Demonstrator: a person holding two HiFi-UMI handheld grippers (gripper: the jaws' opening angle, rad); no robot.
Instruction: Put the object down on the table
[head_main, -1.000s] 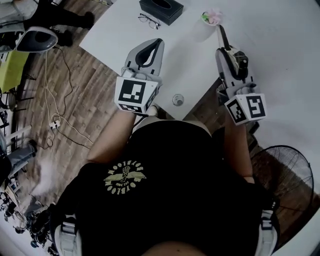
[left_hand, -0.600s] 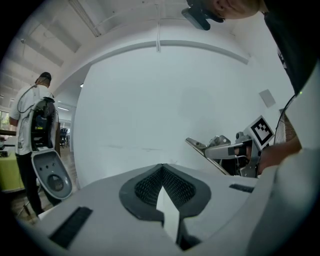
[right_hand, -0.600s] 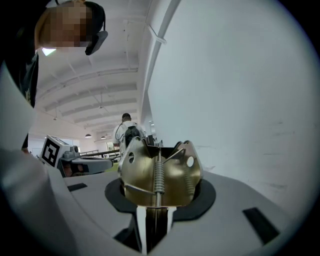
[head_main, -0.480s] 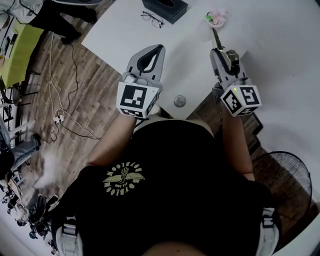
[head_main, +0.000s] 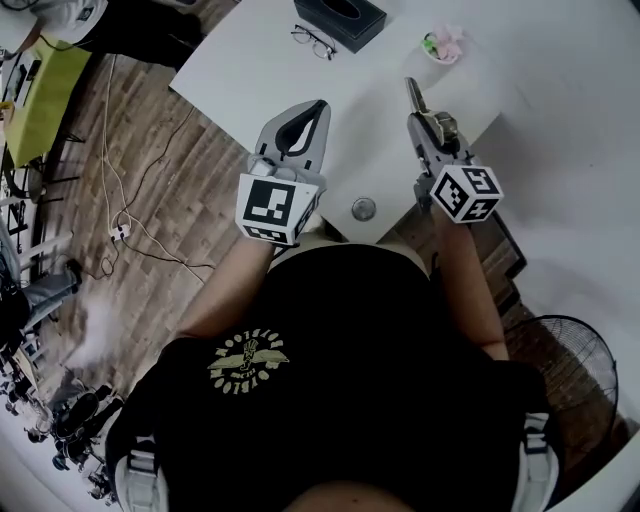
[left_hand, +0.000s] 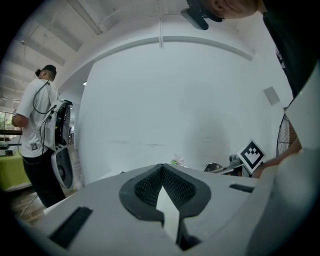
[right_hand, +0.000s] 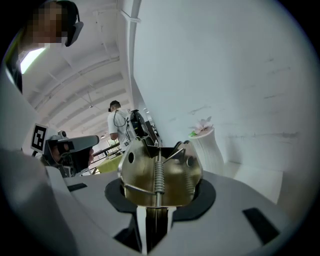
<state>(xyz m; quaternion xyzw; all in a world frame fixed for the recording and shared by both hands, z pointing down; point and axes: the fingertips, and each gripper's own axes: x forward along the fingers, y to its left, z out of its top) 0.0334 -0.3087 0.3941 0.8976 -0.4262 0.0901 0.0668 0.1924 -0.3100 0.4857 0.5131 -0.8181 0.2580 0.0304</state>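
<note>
Brass-coloured spring clip (right_hand: 160, 175) is clamped in my right tool (right_hand: 156, 212), held over the white desk (head_main: 260, 70) nr its front corner, not set down yet. Small white vase (right_hand: 210, 147) w/ a flower stands beyond it. Left tool (left_hand: 162, 172) hovers alongside, clenched on nothing, jaws pressed together.

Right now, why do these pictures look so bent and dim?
Head view: dim, muted colours, wide-angle. Right gripper view: fisheye circle, black corners; the brass-coloured metal spring clamp looms large and sharp. Left gripper view: same round warp, brightly lit.
</note>
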